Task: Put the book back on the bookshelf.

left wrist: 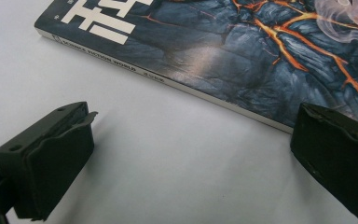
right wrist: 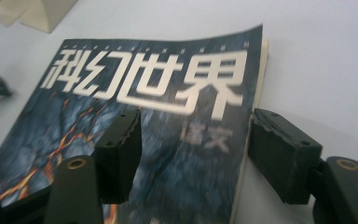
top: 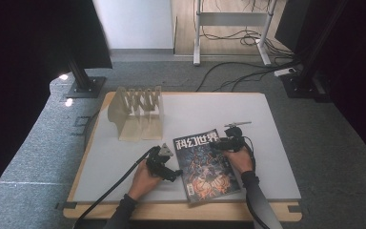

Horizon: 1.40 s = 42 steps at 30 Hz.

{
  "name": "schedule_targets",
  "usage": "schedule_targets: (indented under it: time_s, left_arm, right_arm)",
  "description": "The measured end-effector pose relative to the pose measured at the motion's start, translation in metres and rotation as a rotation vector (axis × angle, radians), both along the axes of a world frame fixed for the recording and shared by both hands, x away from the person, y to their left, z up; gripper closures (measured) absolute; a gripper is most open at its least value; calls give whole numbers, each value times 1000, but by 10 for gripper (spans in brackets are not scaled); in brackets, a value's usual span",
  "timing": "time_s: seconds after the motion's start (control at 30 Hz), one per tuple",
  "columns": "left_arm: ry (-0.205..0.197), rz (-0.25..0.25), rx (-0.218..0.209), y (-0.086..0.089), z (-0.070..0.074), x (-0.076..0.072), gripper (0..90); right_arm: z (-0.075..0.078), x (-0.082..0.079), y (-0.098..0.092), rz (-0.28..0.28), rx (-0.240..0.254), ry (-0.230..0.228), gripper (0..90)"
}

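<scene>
Magazine [top: 206,163] flat on table [top: 276,157]; right gripper [right wrist: 193,144] fingers open astride edge; left gripper [left wrist: 186,158] fingers open beside spine.

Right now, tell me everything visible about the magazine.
The magazine lies flat, cover up, near the table's front edge. Glossy dark cover, orange lava-like cracks, big white Chinese title, pale spine. Its far right corner curls slightly. The right gripper straddles its right edge, one jaw over the cover, one beside it. The left gripper stands open beside the spine.
</scene>
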State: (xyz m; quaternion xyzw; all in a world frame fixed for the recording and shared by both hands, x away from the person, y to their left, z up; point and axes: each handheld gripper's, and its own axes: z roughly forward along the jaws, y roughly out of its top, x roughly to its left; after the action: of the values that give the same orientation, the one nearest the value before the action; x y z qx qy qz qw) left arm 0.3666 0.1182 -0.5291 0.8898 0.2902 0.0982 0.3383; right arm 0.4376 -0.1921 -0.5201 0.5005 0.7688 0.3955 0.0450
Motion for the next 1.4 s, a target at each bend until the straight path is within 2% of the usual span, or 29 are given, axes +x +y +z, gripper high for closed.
schedule_targets:
  time_s: [0.07,0.2,0.3,0.57,0.67,0.8,0.97,1.1,1.17,1.3,1.4]
  left_arm:
    - [0,0,0,0,0,0,0]
    - [0,0,0,0,0,0,0]
    - [-1,0,2,0,0,0,0]
    - [-12,0,16,-2,0,-1,0]
    - [-12,1,16,-2,0,-1,0]
    - [-11,1,15,-2,0,-1,0]
    - [-9,1,15,-2,0,-1,0]
    - [-11,2,15,-2,-1,-1,0]
    - [-11,2,15,-2,-1,-1,0]
    - [-11,2,15,-2,-1,-1,0]
    - [-10,2,14,-2,-1,-1,0]
  right_arm:
    - [0,-6,-5,12,15,9,363]
    - [2,-17,-12,37,15,13,397]
    - [4,-21,-15,46,31,9,416]
    - [10,0,-7,31,47,-16,427]
    - [5,5,-5,20,44,3,427]
    - [-2,1,-9,10,54,10,453]
    - [3,-9,-14,40,63,21,475]
    - [10,-6,-15,50,116,10,510]
    - [12,-1,-12,50,123,2,514]
    - [11,13,0,61,119,13,530]
    - [9,15,4,71,62,16,570]
